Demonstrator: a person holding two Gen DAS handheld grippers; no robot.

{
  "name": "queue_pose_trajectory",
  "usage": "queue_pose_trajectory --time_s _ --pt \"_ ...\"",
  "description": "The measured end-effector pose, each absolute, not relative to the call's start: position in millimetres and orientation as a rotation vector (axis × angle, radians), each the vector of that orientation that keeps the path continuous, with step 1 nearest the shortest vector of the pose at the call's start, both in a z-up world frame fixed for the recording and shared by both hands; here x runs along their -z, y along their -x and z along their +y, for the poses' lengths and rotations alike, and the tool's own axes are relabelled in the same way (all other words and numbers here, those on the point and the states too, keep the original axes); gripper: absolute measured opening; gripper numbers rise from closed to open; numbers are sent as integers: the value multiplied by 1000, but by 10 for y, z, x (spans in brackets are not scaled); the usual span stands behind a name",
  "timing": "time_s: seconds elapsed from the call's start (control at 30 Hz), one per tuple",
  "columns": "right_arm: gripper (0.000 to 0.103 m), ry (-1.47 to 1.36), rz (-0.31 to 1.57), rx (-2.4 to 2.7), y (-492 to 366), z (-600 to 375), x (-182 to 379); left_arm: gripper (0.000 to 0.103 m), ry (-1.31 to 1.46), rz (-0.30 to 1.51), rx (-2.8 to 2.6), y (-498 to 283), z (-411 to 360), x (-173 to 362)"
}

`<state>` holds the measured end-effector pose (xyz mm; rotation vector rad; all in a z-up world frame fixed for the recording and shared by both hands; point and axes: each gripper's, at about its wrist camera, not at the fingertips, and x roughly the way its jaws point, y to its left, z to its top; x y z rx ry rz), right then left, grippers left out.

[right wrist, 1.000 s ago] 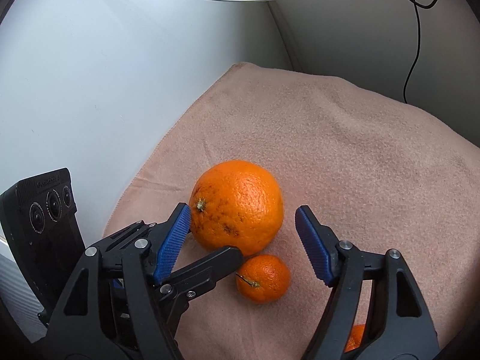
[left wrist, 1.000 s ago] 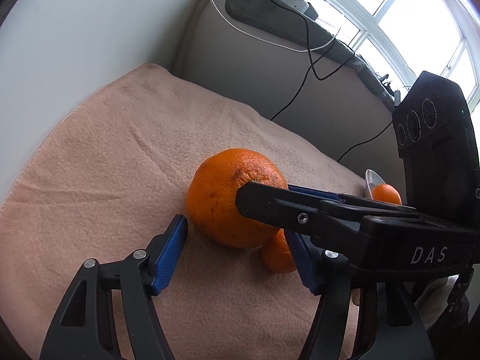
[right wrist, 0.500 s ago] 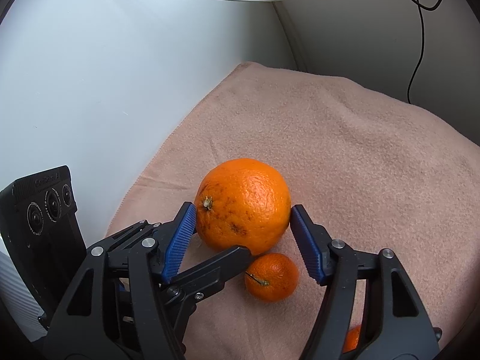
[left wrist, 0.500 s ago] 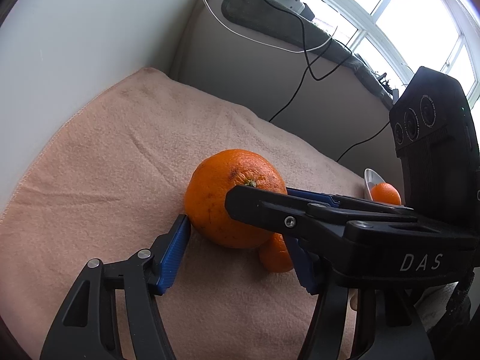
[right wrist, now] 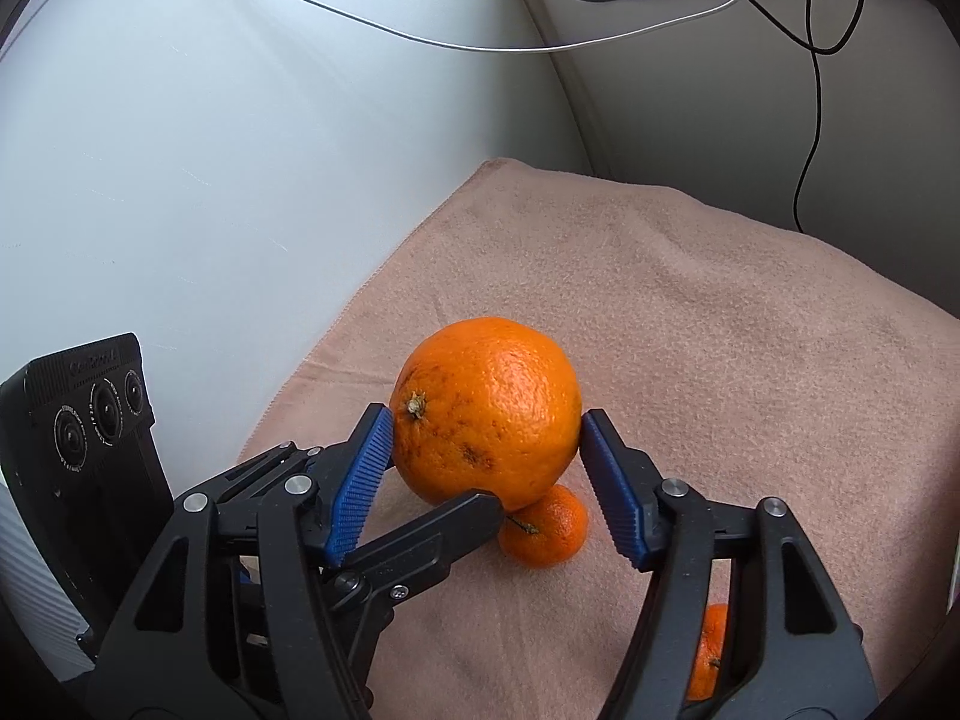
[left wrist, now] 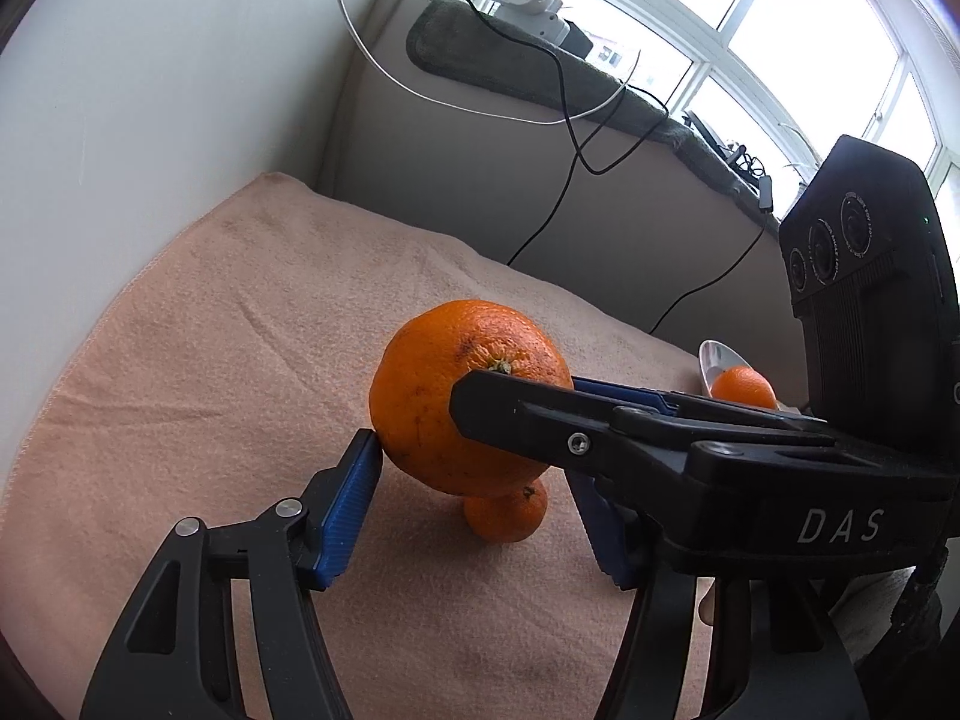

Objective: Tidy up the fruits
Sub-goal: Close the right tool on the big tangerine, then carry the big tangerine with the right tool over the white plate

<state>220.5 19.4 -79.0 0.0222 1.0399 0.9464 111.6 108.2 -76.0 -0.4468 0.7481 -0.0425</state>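
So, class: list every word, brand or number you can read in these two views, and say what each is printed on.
"DAS": white letters on the right gripper's black body.
Embossed word atop the camera module on the left gripper: too faint to read.
Fine print around lenses: too small.

Lg orange (right wrist: 489, 408), dark-speckled, stem sideways, raised off towel; sm mandarin (right wrist: 546, 531) on towel just below it, 2nd mandarin (left wrist: 743, 387) w/ white dish at edge.

peach towel (left wrist: 252, 360) over the bed, black cable (left wrist: 564, 120) and white cable (right wrist: 420, 39) along wall, grey mat (left wrist: 540, 78) on sill
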Motion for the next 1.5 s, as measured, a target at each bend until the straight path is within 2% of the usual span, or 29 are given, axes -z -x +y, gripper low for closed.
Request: queue_pose_trajectory --time_s 0.57,1.5 --pt "67 -71 960 -873 -2108 -542 438 63 372 712 132 -1101 497 481" --pt "67 -206 861 -658 -2320 -2322 180 63 228 714 358 -1691 -968 188"
